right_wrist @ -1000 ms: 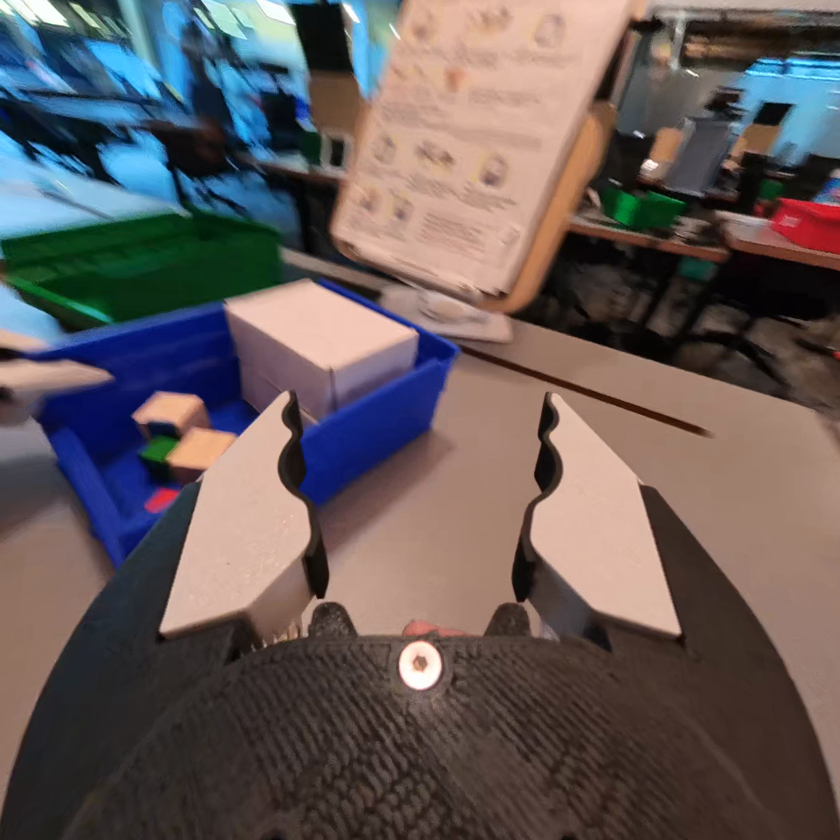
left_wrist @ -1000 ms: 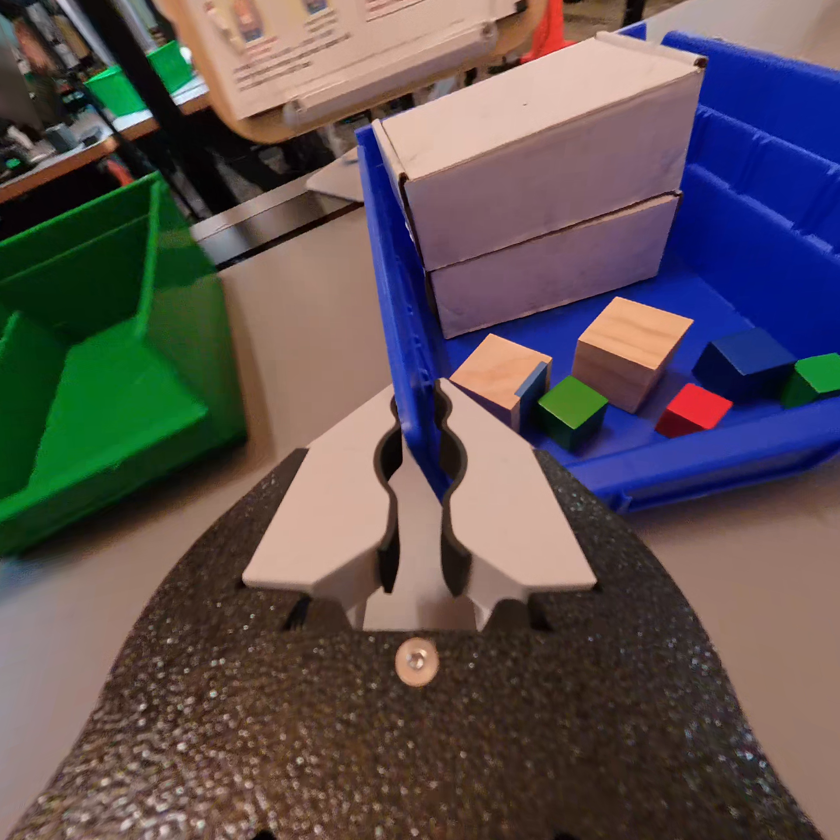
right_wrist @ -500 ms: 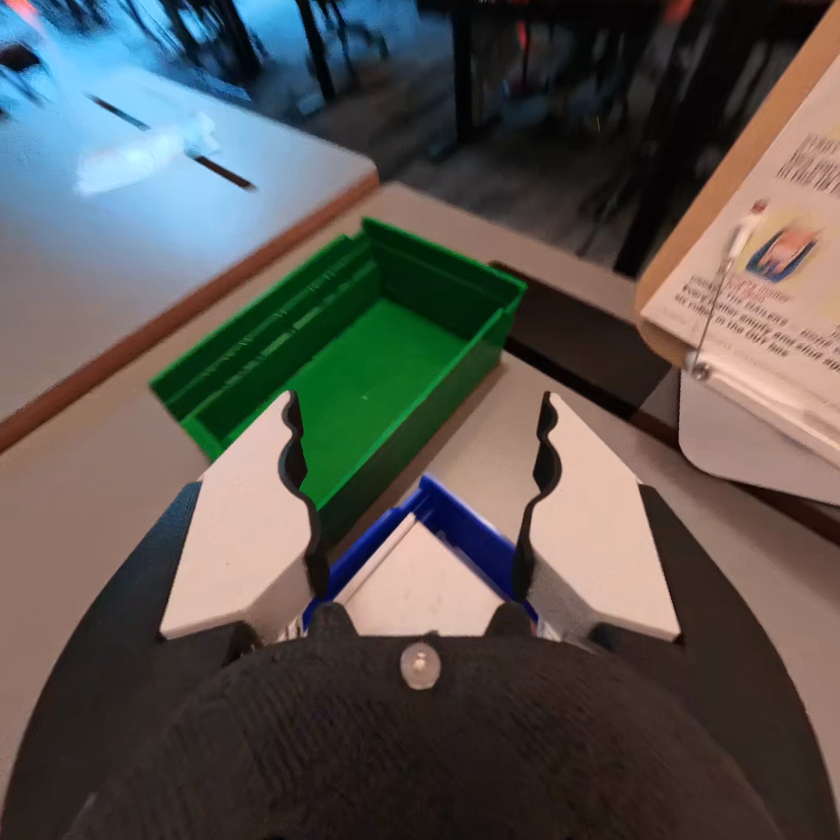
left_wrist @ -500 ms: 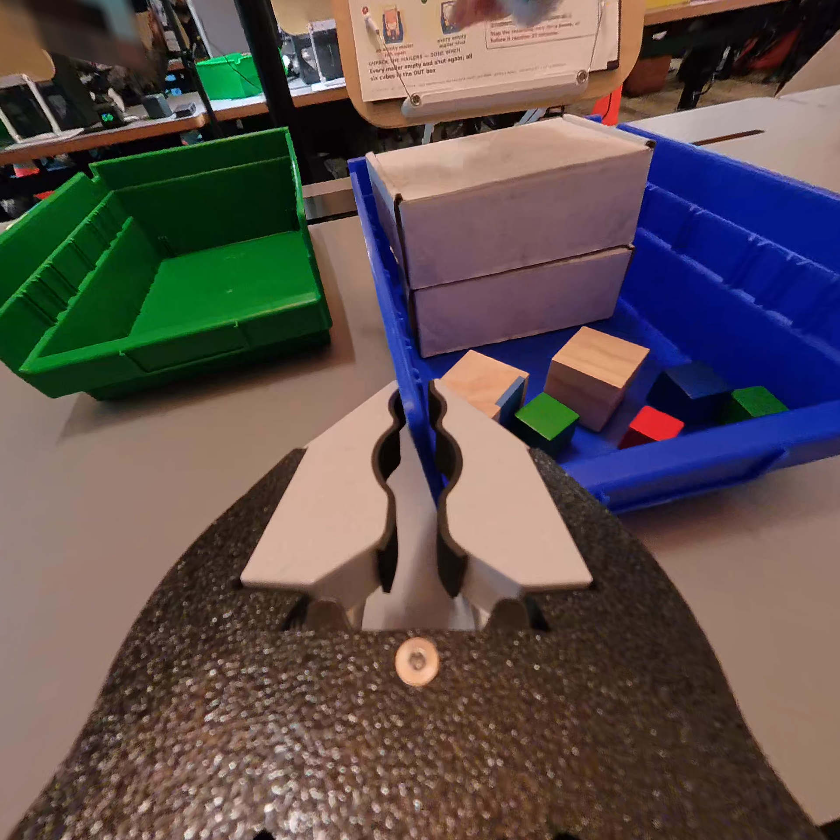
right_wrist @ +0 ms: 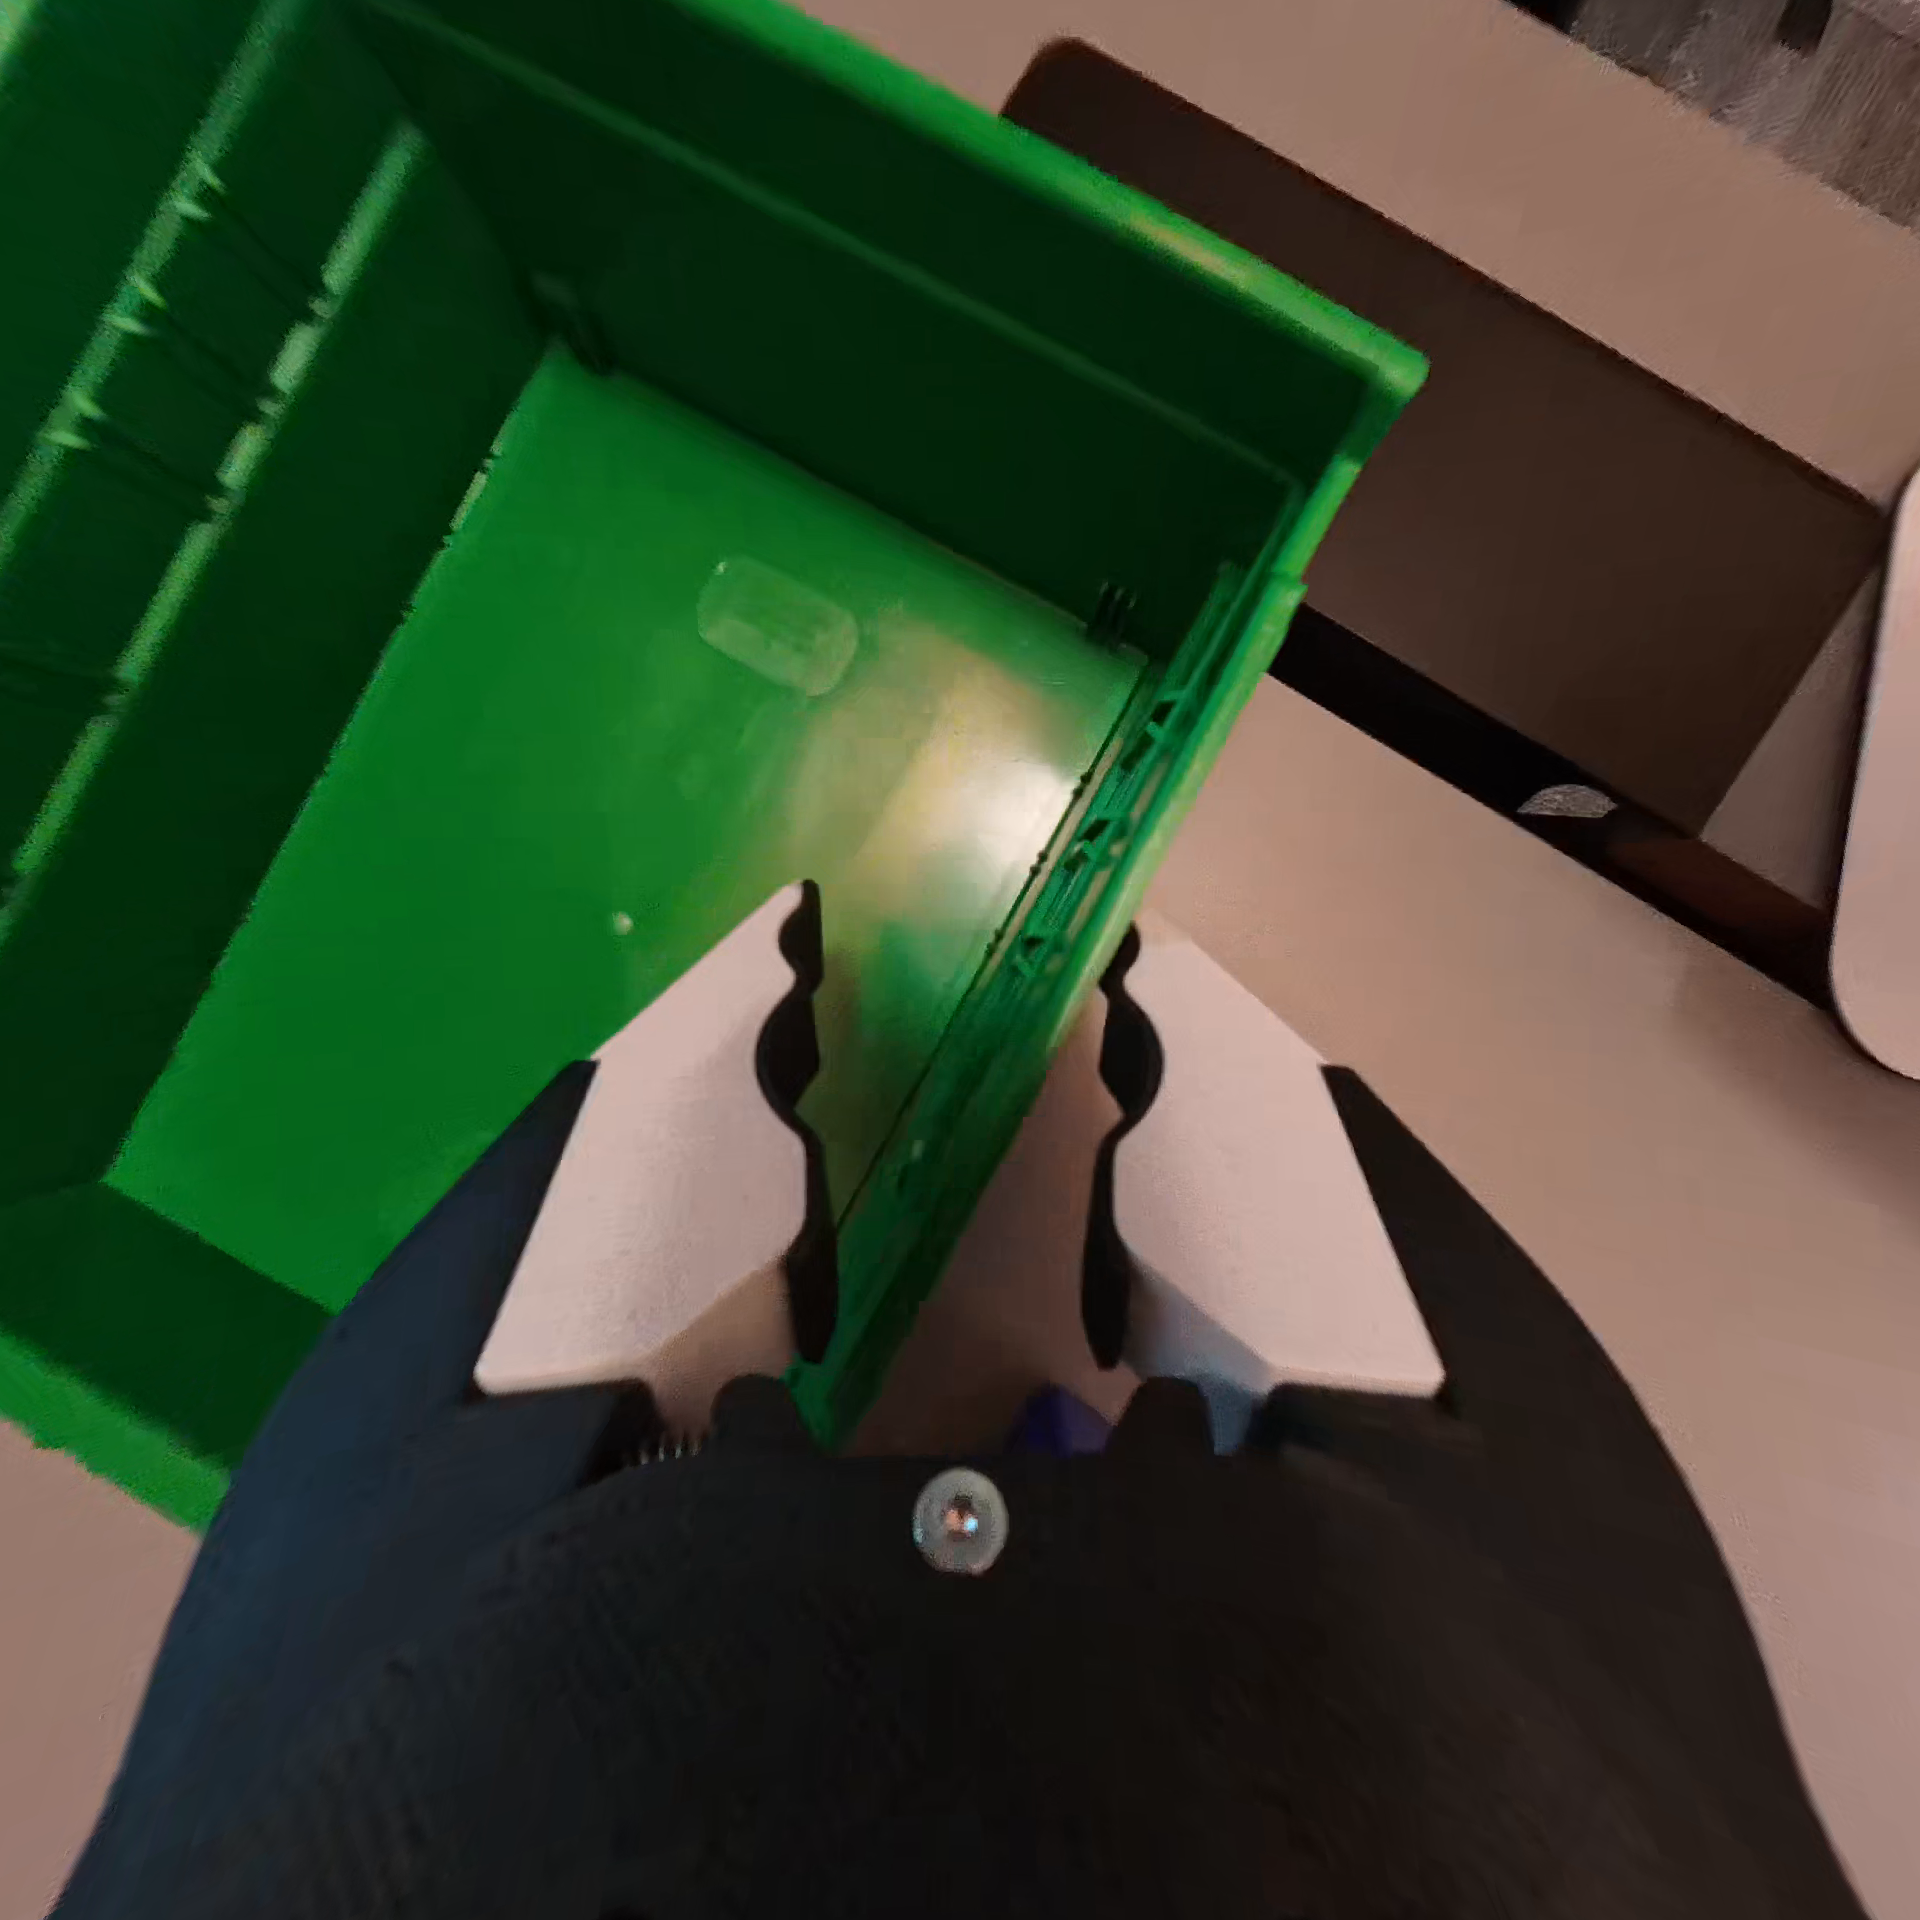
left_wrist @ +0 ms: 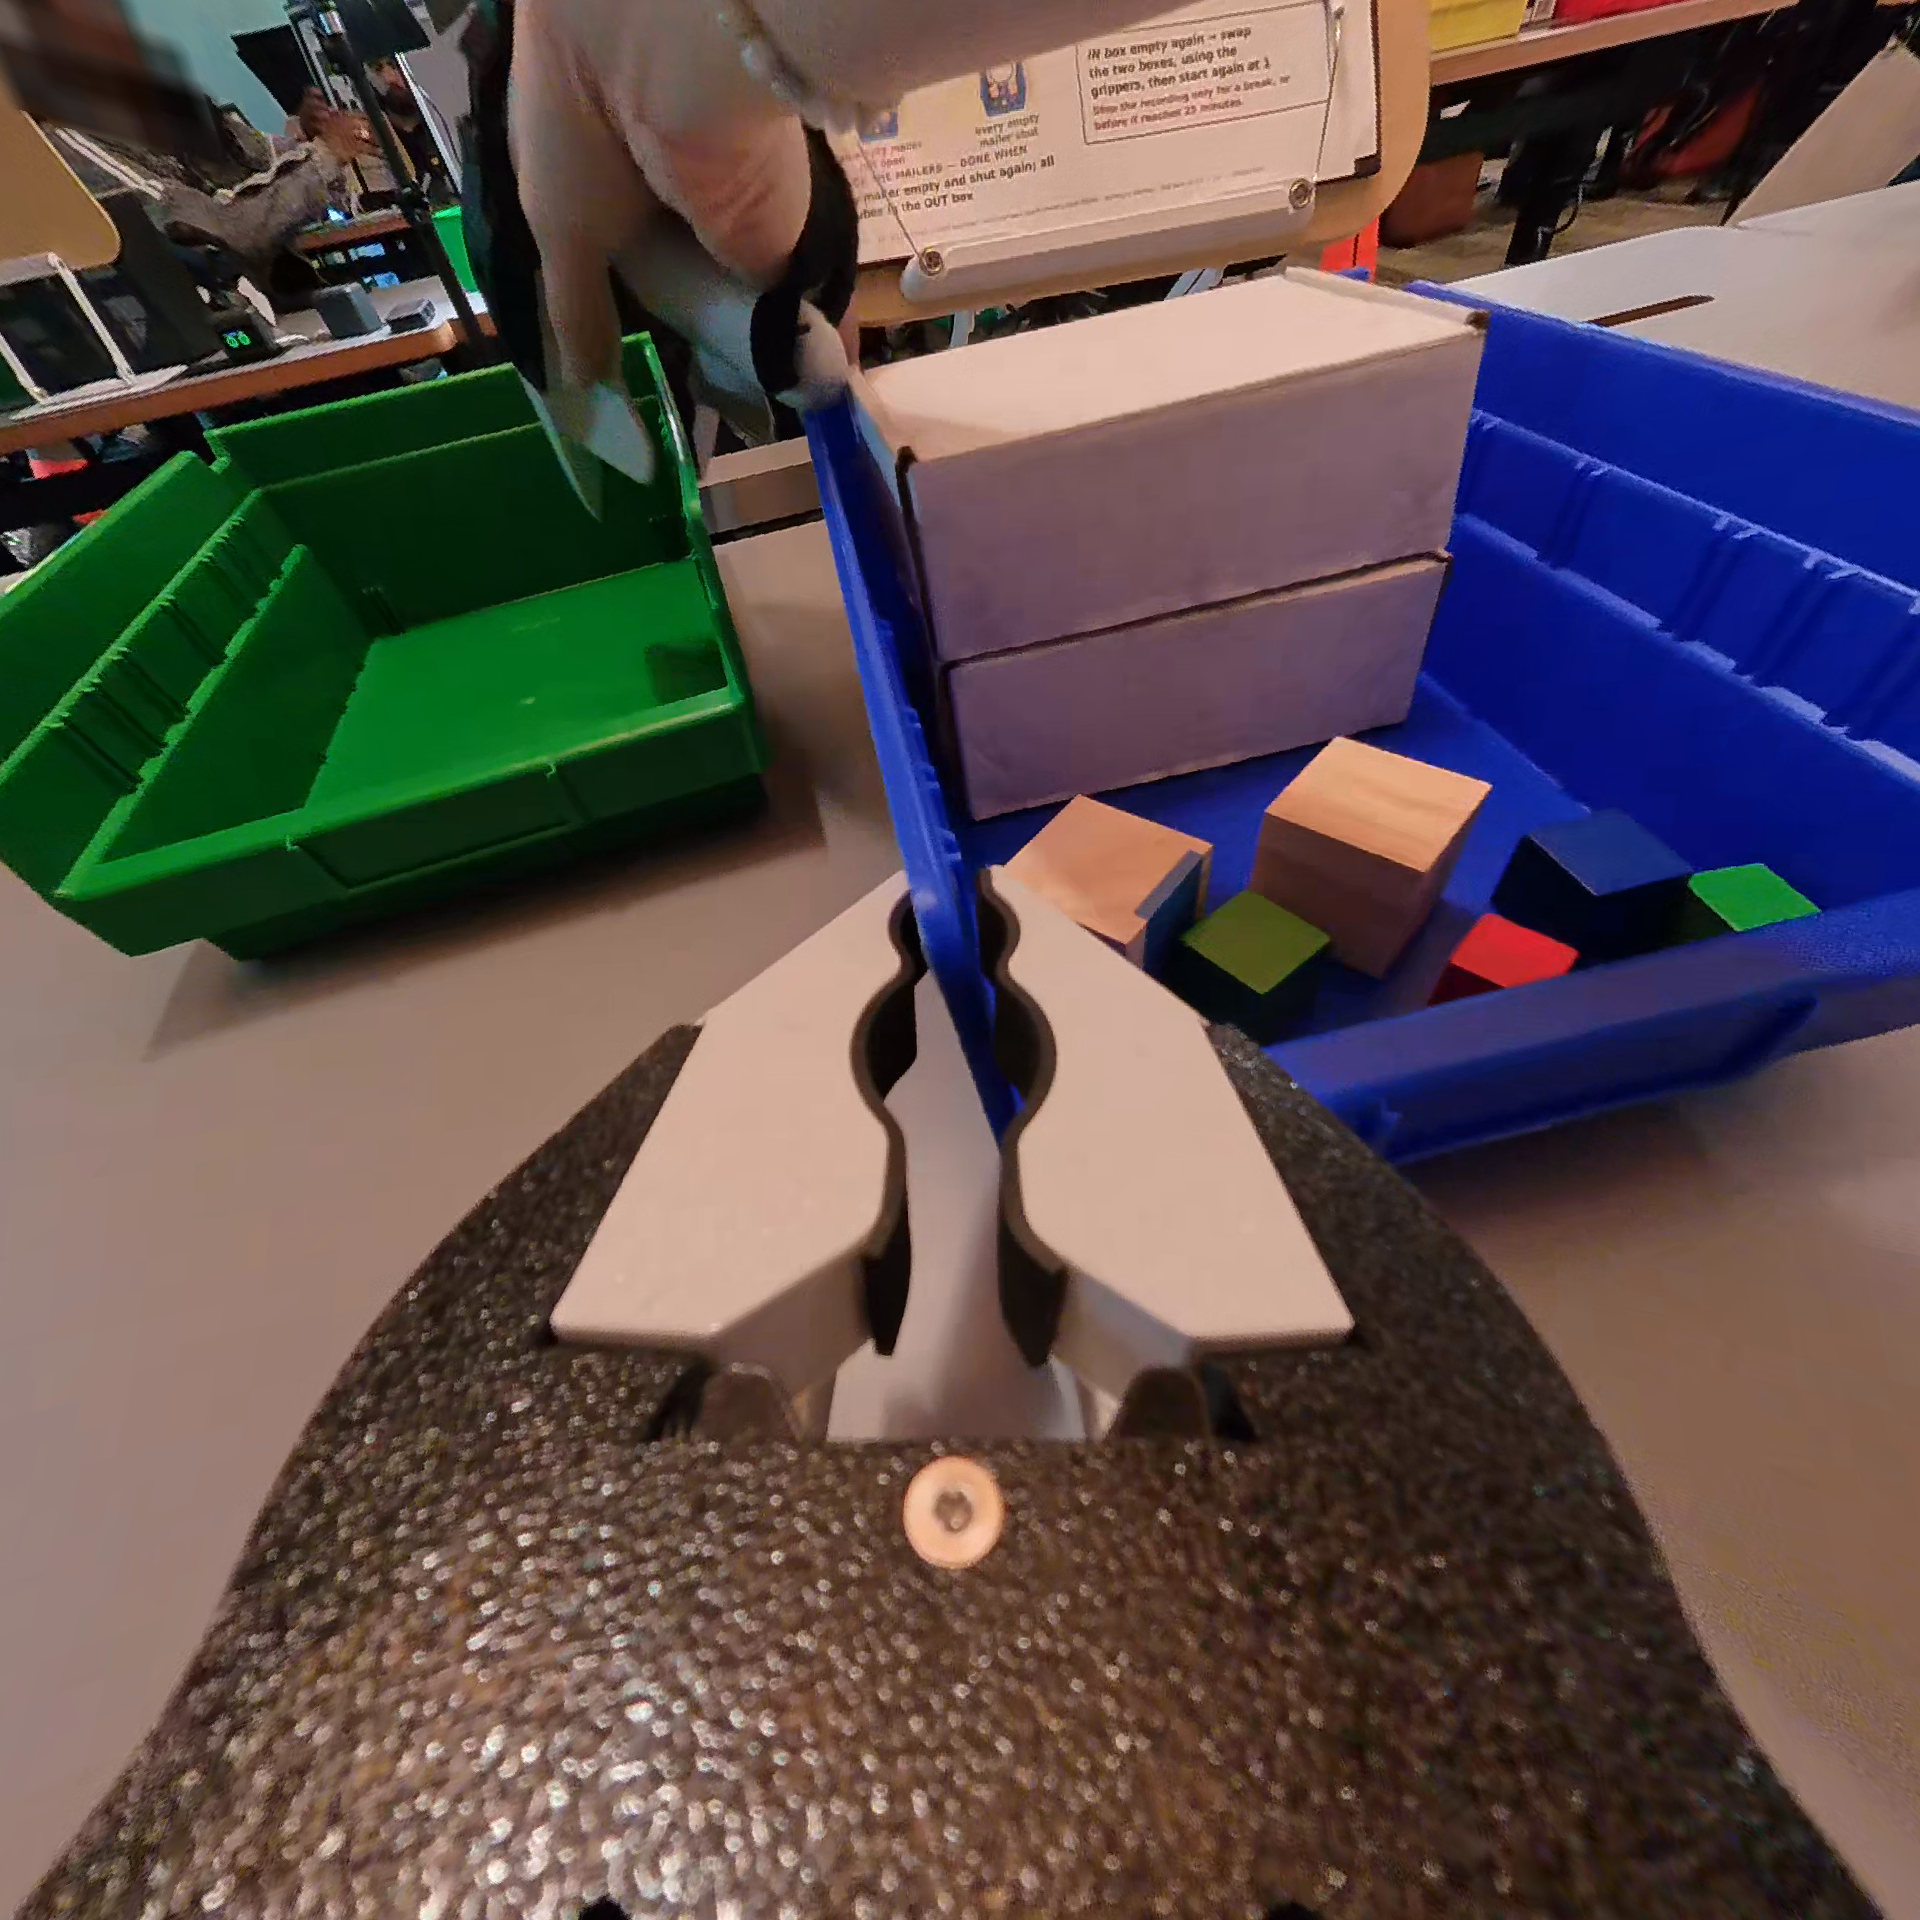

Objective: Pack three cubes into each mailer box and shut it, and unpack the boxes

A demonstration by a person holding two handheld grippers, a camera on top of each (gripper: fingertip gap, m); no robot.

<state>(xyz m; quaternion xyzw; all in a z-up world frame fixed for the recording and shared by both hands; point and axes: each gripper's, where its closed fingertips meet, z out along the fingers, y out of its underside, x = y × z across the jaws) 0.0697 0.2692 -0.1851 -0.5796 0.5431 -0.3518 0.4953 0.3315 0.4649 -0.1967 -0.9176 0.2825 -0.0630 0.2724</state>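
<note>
Two shut white mailer boxes, an upper one [left_wrist: 1174, 488] and a lower one [left_wrist: 1195, 686], are stacked at the back of the blue bin [left_wrist: 1621, 1023]. In front of them lie two wooden cubes [left_wrist: 1361, 842], two green cubes [left_wrist: 1252, 940], a red cube [left_wrist: 1507, 956] and a dark blue cube [left_wrist: 1595, 873]. My left gripper [left_wrist: 945, 899] is shut on the blue bin's left wall near its front corner. My right gripper [right_wrist: 966, 914] is open and straddles the right wall of the green bin [right_wrist: 1195, 727]. It also shows in the left wrist view [left_wrist: 603, 447], held by a hand.
The green bin [left_wrist: 436, 831] stands left of the blue one, with nothing in it. A sign board on a stand [left_wrist: 1143, 125] rises behind both bins. A dark gap between tables [right_wrist: 1558, 468] lies beyond the green bin. The grey table [left_wrist: 260, 1195] extends in front.
My right gripper has swung over and down onto the green bin's right wall, and its jaws have narrowed. My left gripper keeps its hold on the blue bin and has levelled.
</note>
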